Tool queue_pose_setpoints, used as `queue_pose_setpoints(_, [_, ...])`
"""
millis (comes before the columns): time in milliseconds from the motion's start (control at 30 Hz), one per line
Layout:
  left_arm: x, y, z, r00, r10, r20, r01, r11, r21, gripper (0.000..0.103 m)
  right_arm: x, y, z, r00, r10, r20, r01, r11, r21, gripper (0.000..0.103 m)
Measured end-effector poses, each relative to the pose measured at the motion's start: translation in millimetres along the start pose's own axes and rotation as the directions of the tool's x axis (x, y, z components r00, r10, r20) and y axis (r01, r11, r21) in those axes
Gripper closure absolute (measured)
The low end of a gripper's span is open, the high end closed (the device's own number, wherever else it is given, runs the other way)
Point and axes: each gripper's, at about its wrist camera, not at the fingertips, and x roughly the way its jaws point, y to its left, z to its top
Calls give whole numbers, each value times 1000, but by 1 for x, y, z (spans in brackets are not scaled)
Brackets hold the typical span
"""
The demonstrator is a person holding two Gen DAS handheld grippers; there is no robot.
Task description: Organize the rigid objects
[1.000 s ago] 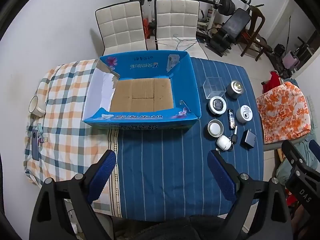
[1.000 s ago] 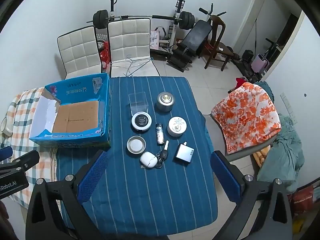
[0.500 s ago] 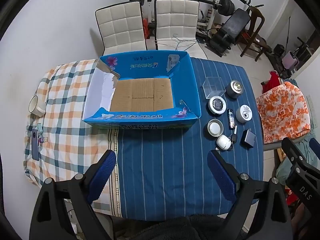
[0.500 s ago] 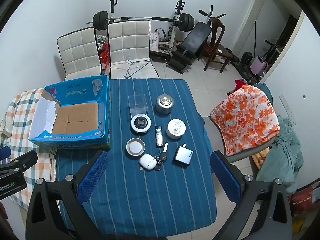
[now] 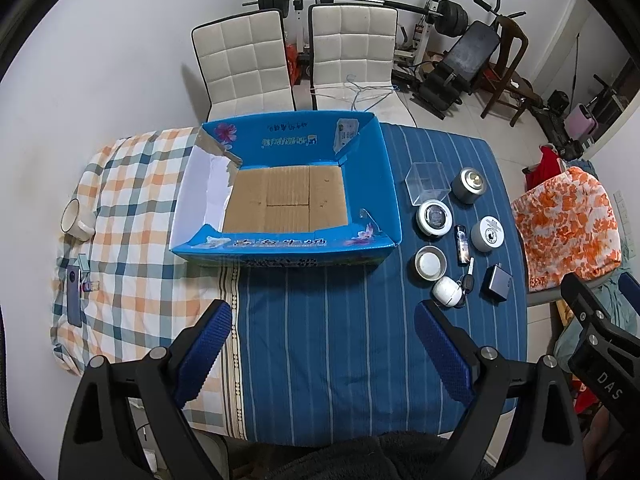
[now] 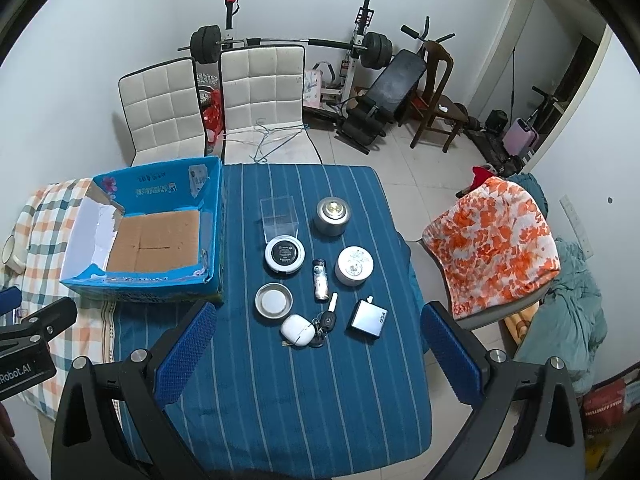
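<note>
- The small rigid things lie in a cluster on the blue striped cloth (image 6: 320, 400), toward the table's right edge, beside the blue cardboard box (image 6: 212, 236).
- Farthest back: a clear plastic cube (image 6: 279, 216) and a round metal tin (image 6: 331, 216) side by side.
- Next row: a round white case with a black centre (image 6: 284, 255) touching the cube's near edge, a small lighter-like cylinder (image 6: 320, 280), and a white round tin (image 6: 354, 266).
- Nearest row: a shallow metal dish (image 6: 273, 300), a white earbud case (image 6: 297, 329) touching a car key with its bunch (image 6: 326, 318), and a grey flat box (image 6: 369, 318).
- The blue cardboard box sits open on the table's left half, straddling the seam between the striped cloth and a checked cloth (image 5: 120, 216); only its brown cardboard floor shows inside.
- At the table's left edge, on the checked cloth: a white mug (image 5: 74, 220) and a dark phone (image 5: 74, 294).
- The right gripper (image 6: 318, 344) hangs above the near edge with jaws spread wide, nothing between the blue pads; the earbud case lies just beyond them.
- The left gripper (image 5: 322, 346) hovers above the near edge in front of the box, jaws wide apart, holding nothing.
- Behind the table: two white quilted chairs (image 6: 260, 80); at its right, a seat under an orange flowered cover (image 6: 492, 240).
</note>
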Motion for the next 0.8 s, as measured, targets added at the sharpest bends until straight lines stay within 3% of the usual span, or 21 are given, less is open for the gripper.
queue_pose_setpoints(800, [-24, -8, 14, 997, 21, 77, -22, 1000, 8, 10, -14, -2, 16, 999, 14, 49, -14, 1000, 3, 0])
